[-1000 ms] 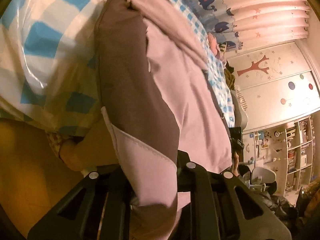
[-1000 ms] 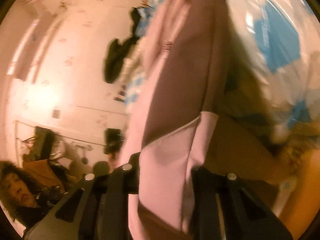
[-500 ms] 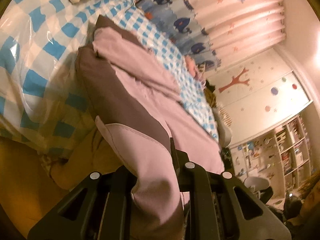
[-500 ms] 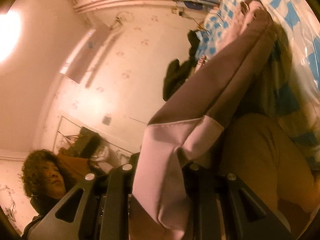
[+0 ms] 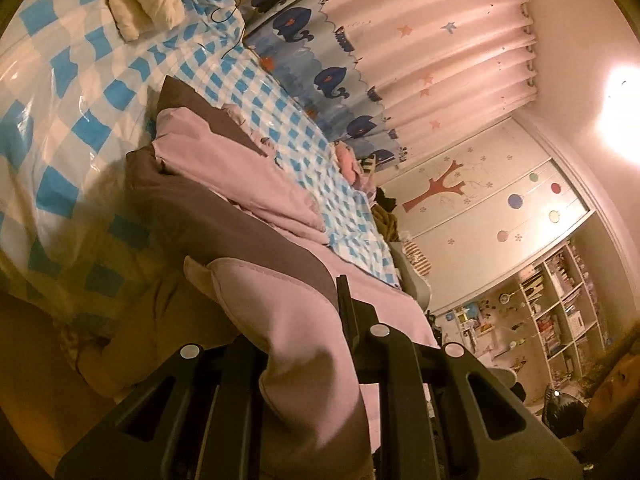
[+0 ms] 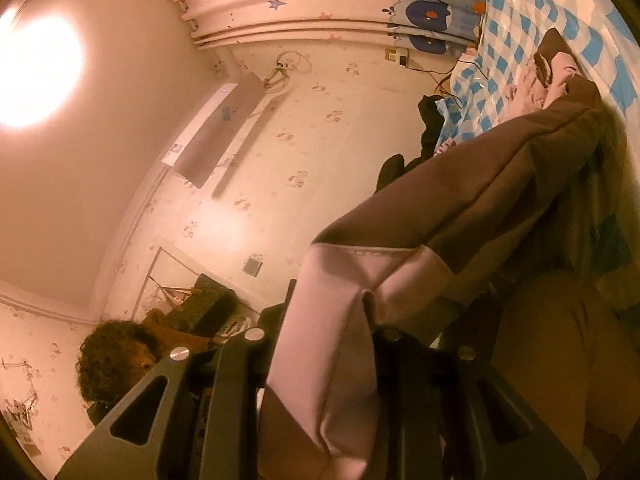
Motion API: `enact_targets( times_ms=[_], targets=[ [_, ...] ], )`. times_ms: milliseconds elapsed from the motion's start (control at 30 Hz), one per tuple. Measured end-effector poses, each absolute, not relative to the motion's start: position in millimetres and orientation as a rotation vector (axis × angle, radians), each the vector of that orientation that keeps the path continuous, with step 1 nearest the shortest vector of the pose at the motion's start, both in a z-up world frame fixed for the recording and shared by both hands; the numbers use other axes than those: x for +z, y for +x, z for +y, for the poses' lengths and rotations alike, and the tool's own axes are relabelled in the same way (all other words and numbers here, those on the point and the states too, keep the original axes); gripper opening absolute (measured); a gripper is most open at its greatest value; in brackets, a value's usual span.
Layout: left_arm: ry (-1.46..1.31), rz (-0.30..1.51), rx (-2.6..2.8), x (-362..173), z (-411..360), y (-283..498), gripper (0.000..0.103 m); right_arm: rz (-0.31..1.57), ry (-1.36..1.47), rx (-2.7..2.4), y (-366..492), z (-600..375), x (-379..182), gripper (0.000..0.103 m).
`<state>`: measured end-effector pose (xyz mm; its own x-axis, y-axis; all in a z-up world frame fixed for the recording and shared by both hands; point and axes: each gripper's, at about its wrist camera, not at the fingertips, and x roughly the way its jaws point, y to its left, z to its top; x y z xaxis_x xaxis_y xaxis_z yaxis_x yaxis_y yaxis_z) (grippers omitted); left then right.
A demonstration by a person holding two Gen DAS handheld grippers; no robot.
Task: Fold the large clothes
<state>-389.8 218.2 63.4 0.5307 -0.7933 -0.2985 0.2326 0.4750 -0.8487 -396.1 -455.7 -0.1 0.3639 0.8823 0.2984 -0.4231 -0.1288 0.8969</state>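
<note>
Item: large garment (image 5: 224, 208), pink and brown panels, soft woven cloth. Judged light, limp, not fragile; sags between holds, so best taken at hem corners. Location: far part lies on the bed (image 5: 72, 92) with its blue-checked cover; near hem is lifted off it. Left hand-held gripper (image 5: 316, 364): clamped on a pink hem corner. Right hand-held gripper (image 6: 332, 344): narrow, pinching the opposite pink corner (image 6: 340, 280). Beyond: whale-print curtain (image 5: 328, 80), bookshelves (image 5: 560, 312).

A large pink and brown garment (image 5: 224, 200) lies crumpled across the blue-checked bed (image 5: 72, 92), one end lifted off its edge.
</note>
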Motion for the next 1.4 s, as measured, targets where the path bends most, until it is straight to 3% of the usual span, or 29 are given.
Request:
enact_targets(
  times_ms=[300,1400],
  targets=[
    [-0.935,0.721,-0.709,51,231,-395,0.012,0.435,1.299,1.211,-396,-461,-4,0.024],
    [-1.007,0.63,-0.702,88,227,-261,0.013,0.412,1.34,1.12,-277,-471,30,0.024]
  ],
)
